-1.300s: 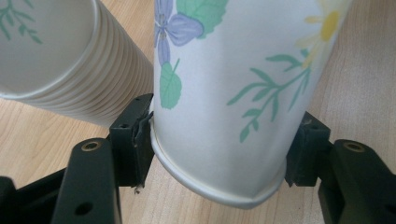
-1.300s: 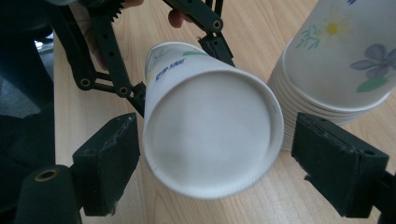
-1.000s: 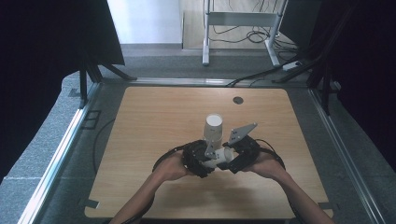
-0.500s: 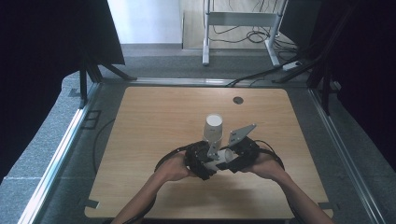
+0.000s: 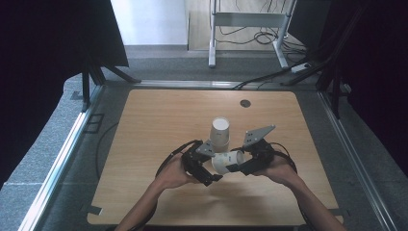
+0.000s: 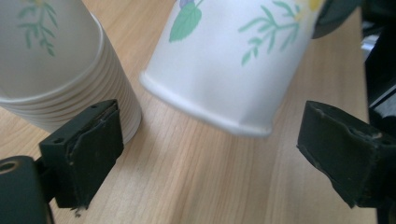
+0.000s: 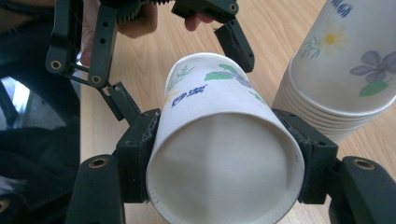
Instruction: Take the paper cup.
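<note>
A flowered paper cup (image 5: 225, 161) lies on its side just above the table, between my two grippers. My right gripper (image 7: 224, 158) is shut on it near the rim, and the open mouth (image 7: 224, 172) faces that camera. My left gripper (image 6: 210, 140) has just been opening. The cup's base (image 6: 233, 60) hangs between its spread jaws, touching neither pad (image 6: 88, 149). A stack of upside-down paper cups (image 5: 220, 132) stands just behind, also seen as the stack (image 6: 51, 60) at the left jaw and as the stack (image 7: 341, 70) beside the right gripper (image 5: 236, 168).
The wooden table (image 5: 144, 144) has a black grommet (image 5: 245, 103) near its far edge. Cables loop behind both grippers. Black curtains hang on both sides and a metal frame (image 5: 250, 19) stands on the floor beyond. The left gripper (image 7: 154, 46) sits across from the right one.
Both hands have stayed near the same spot in front of the stack. The single cup now lies more level between the grippers, with the left jaws apart from it.
</note>
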The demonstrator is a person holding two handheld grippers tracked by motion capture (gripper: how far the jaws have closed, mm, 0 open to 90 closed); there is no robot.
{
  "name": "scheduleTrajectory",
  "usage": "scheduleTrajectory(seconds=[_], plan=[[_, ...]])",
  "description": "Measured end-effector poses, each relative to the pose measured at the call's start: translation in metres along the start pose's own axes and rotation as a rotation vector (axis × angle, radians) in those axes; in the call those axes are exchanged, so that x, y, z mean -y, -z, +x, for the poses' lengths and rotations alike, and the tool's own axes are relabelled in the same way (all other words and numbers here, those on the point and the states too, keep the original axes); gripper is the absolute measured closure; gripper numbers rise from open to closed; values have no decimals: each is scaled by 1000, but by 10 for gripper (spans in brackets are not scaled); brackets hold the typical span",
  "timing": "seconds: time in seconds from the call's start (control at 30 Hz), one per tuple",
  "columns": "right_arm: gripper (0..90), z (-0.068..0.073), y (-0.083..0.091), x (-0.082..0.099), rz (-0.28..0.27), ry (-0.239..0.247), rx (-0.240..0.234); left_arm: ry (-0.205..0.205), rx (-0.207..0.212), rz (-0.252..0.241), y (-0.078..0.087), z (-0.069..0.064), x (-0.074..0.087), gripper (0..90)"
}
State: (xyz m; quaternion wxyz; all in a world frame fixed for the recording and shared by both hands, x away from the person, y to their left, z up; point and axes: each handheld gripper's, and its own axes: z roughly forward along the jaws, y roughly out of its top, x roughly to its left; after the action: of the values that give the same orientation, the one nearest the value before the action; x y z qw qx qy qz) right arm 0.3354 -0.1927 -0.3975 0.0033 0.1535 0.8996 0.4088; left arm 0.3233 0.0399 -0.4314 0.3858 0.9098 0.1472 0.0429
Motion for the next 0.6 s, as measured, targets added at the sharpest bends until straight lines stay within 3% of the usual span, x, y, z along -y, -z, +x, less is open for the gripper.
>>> scheduleTrajectory(seconds=[0.2,0.6], plan=[[364,-2,8,5,-65,-20,-20,38,15,-100,8,-2,6,63],[365,-1,16,20,-173,6,-81,19,57,-230,12,-6,15,126]])
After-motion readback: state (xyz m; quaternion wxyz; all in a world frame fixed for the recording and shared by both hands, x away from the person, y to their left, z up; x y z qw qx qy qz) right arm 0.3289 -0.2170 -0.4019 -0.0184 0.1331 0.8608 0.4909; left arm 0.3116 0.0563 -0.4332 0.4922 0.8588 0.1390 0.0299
